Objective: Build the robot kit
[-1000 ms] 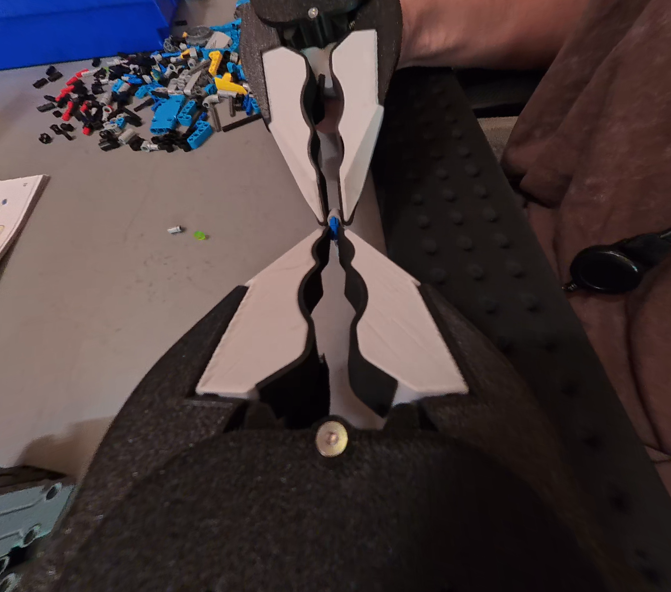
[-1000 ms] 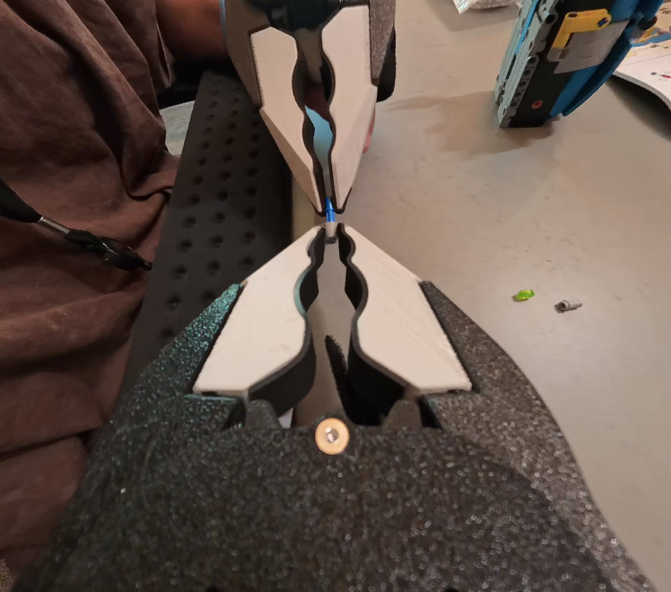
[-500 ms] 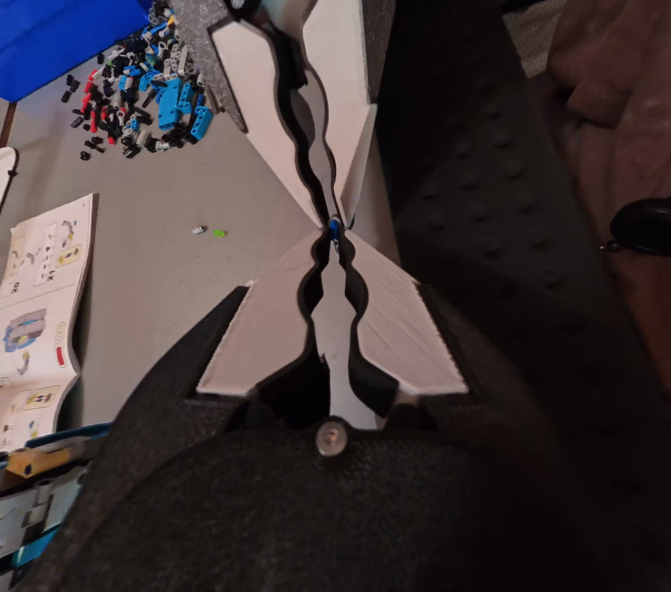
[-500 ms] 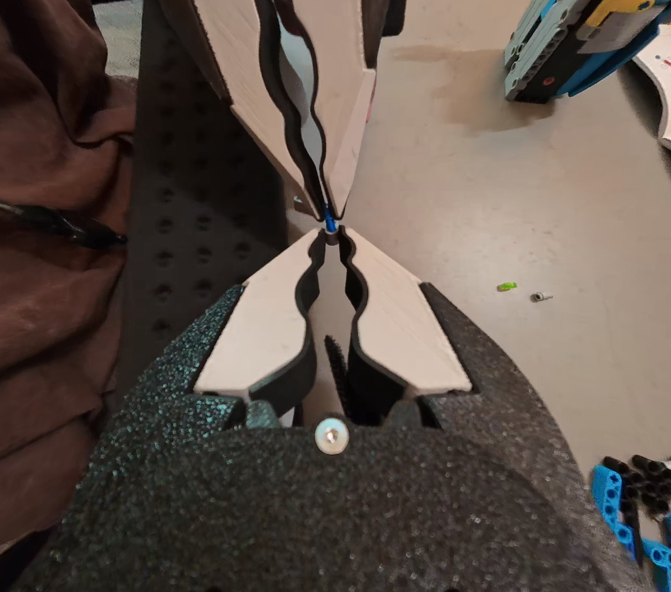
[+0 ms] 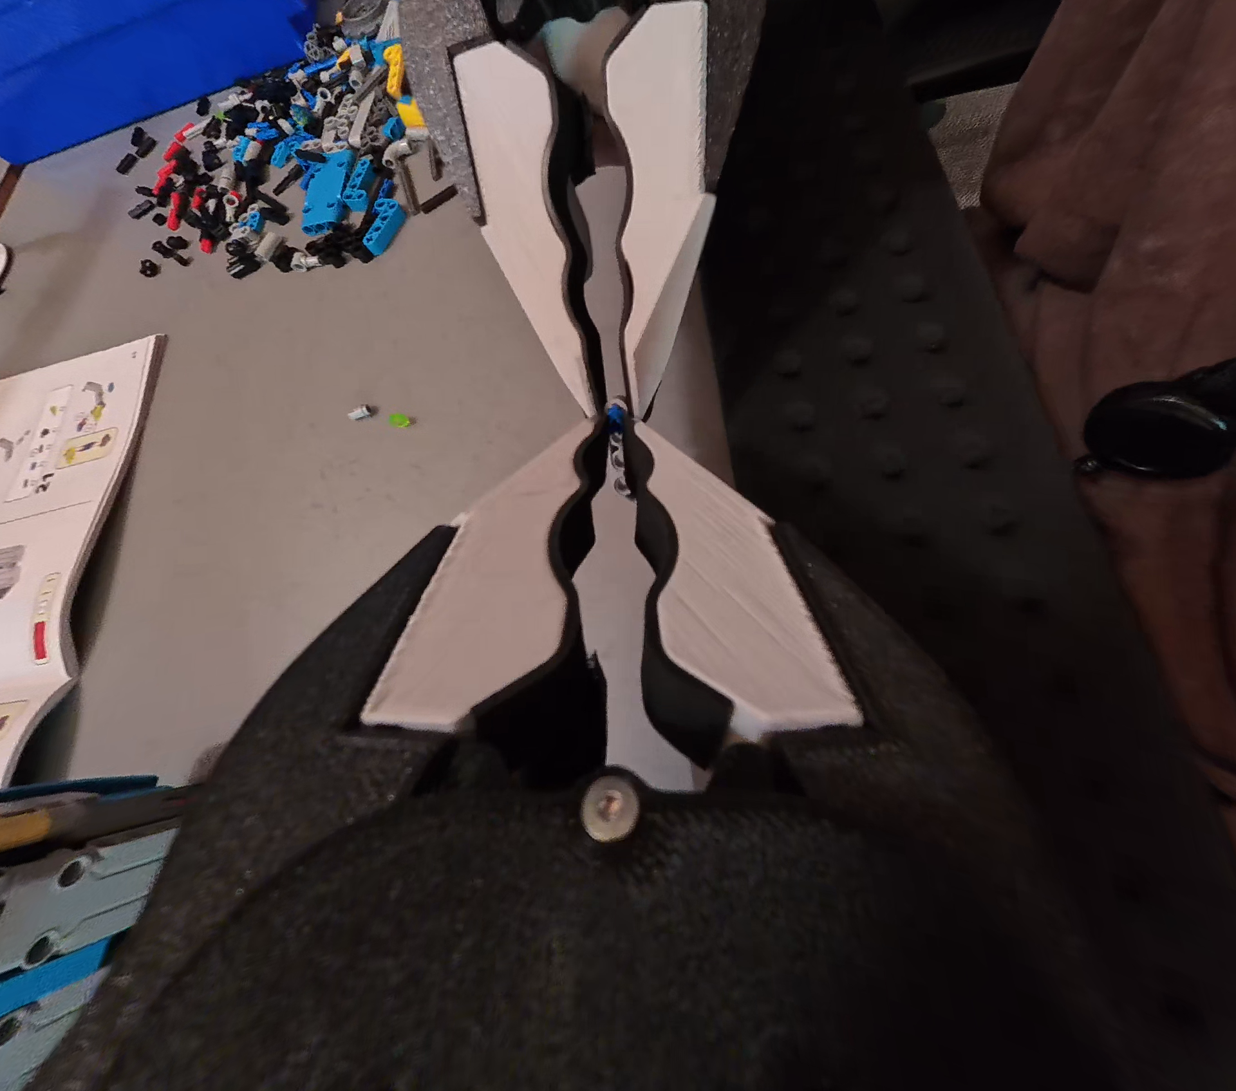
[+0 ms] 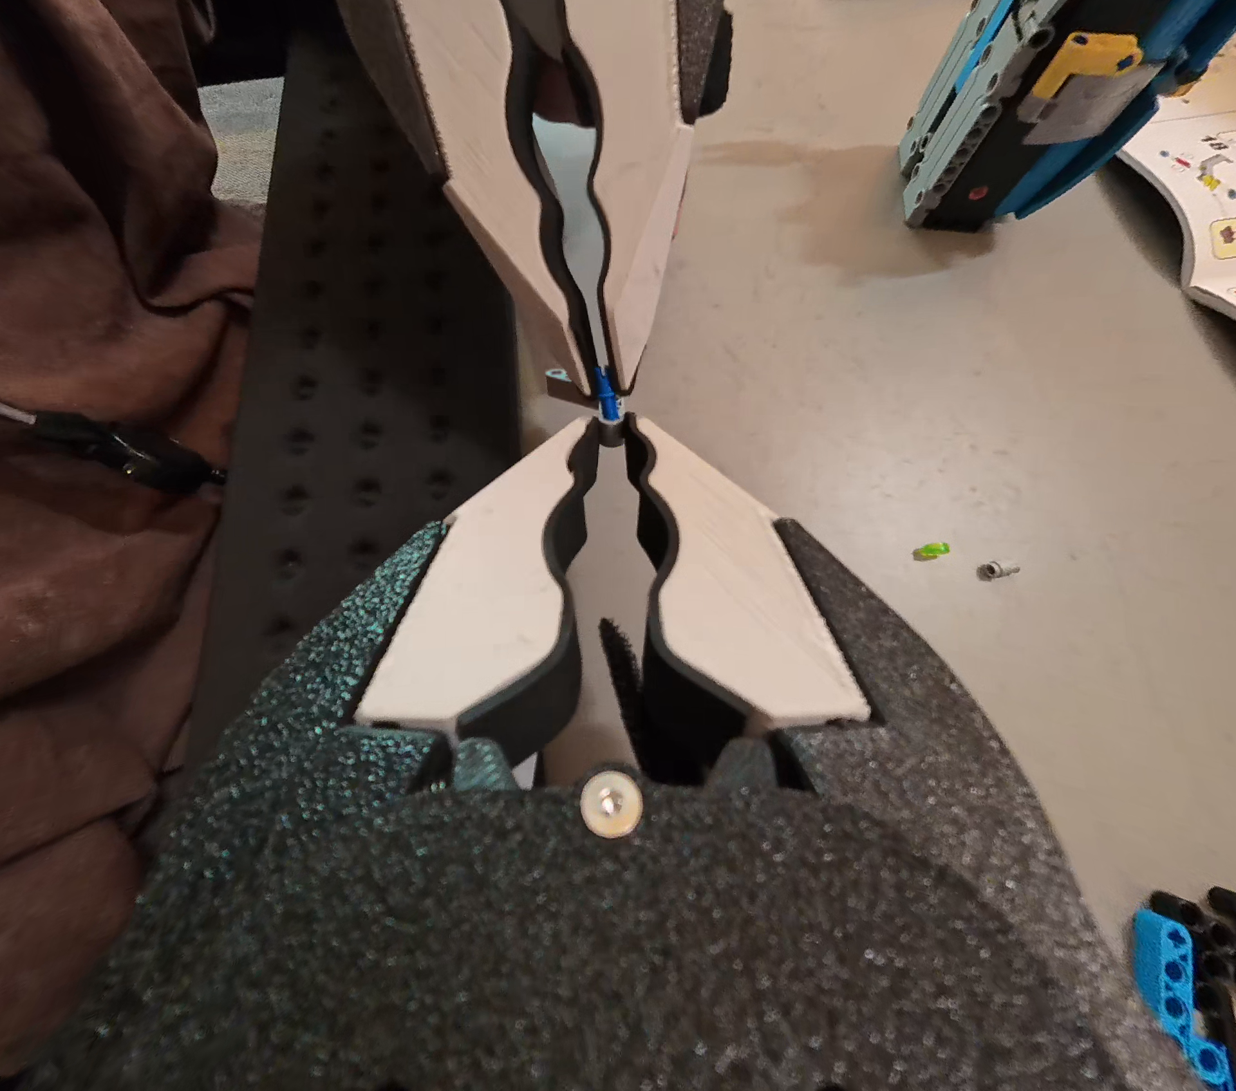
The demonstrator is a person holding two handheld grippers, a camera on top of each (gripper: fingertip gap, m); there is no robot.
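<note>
My two grippers meet tip to tip above the table's near edge. My left gripper (image 5: pixel 614 431) is shut on a small grey holed beam (image 5: pixel 619 465) with a blue pin (image 5: pixel 612 414) at its end. In the right wrist view it comes down from the top (image 6: pixel 605 387), with the blue pin (image 6: pixel 606 385) pointing down and the beam's dark end (image 6: pixel 560 387) sticking out to the left. My right gripper (image 6: pixel 608 425) is shut on a small grey piece (image 6: pixel 610 431) that meets the pin. It comes from the top in the left wrist view (image 5: pixel 616 398).
A pile of loose pieces (image 5: pixel 294 189) lies by a blue bin (image 5: pixel 120 9). An open instruction booklet (image 5: pixel 60 490) lies on the left. A blue and grey built model (image 6: pixel 1043 56) stands far right. A green stud (image 6: pixel 931 551) and a grey pin (image 6: pixel 996 571) lie loose. A black perforated mat (image 5: pixel 869 390) and a person's brown clothing (image 6: pixel 100 256) are beside the grippers. Both grippers' tips are close together, under 4 cm apart.
Both grippers stayed shut and tip to tip while the pair tilted and swung over the table edge. More of the blue pin now shows between the tips.
</note>
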